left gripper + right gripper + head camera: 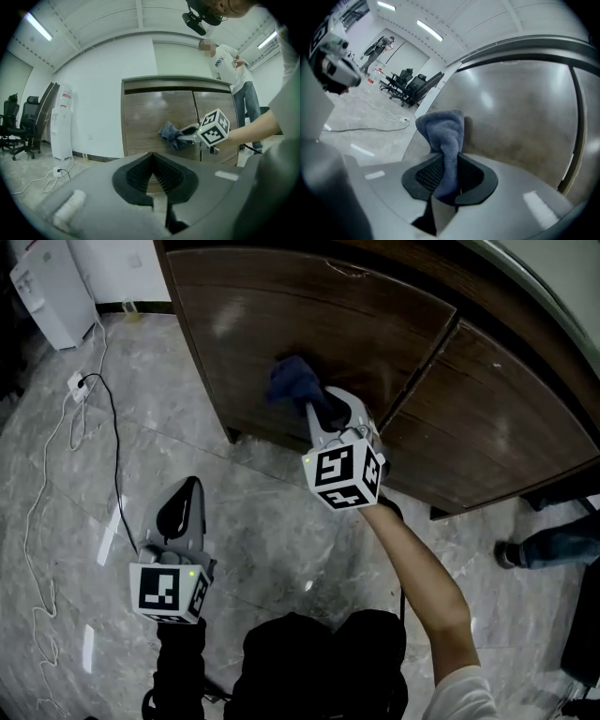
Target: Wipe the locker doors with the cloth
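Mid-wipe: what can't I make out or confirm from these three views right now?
Door surface beneath the cloth: right gripper view, covered by the cloth; head view, blocked by the right gripper.
Right locker door, lower part: left gripper view, behind that gripper and the forearm.
Dust or smears on the doors: every view, too faint under glare.

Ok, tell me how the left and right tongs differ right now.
The right tongs are shut on the blue cloth; the left tongs are shut on nothing. The right tongs reach out to the locker door, holding the cloth at the wood; the left tongs hang low over the floor, short of the locker. Both are grey, with jaws closed.
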Demonstrator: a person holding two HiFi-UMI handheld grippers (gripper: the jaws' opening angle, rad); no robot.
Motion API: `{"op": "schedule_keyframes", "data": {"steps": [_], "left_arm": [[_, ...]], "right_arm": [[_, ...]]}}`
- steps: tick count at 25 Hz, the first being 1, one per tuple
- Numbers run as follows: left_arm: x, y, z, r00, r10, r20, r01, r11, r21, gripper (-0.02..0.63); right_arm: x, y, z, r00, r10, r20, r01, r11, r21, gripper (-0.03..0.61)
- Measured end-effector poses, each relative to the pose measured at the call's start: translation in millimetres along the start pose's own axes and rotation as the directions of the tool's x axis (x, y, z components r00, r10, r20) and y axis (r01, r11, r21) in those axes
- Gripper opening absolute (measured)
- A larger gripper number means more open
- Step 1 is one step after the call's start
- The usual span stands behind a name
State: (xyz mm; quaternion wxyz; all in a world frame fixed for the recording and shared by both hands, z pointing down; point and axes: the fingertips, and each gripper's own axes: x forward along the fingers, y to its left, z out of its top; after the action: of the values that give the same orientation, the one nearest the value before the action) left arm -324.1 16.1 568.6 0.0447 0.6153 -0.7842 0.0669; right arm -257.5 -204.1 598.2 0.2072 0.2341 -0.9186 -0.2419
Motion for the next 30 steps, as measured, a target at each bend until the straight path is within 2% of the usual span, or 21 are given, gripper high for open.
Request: {"op": "schedule_keyframes", "data": {"steps": [3,7,10,14,20,25,30], "left_arm": [[-7,4,14,1.0,0.017,0.021,-0.017,1.0,0.011,0.003],[-14,7,19,0.999,0.029,0.029,-0.029,1.0,0.006,0.003],[-16,8,18,0.999,0.033,0.03,-0.033,0.999,0.003,0.003],[-16,10,13,0.999,0.035,0.024,-0.034,0.999,-0.006,0.003],[-13,16,-1,0.999,0.038,0.005,-0.038,0.999,-0.024,0.003],[-12,21,-13,0.999,0.04,-0.016,-0.041,0.999,-0.03,0.003],[-11,24,-23,0.998,0.045,-0.036,-0.046,0.998,-0.034,0.003]], "right_arm": [[-11,-33,60,0.996,-0.026,0.083,0.022,0.999,0.045,0.075],[-25,-69,126,0.982,-0.056,0.179,0.046,0.997,0.056,0.075],[-32,-85,154,0.975,-0.082,0.208,0.075,0.996,0.042,0.076],[-25,-84,168,0.972,-0.108,0.206,0.102,0.994,0.04,0.075],[12,-37,139,0.989,-0.087,0.124,0.08,0.995,0.057,0.075],[47,22,75,0.999,-0.037,0.019,0.037,0.999,0.0,0.075],[75,78,1,0.994,0.019,-0.106,-0.026,0.998,-0.064,0.075]]}}
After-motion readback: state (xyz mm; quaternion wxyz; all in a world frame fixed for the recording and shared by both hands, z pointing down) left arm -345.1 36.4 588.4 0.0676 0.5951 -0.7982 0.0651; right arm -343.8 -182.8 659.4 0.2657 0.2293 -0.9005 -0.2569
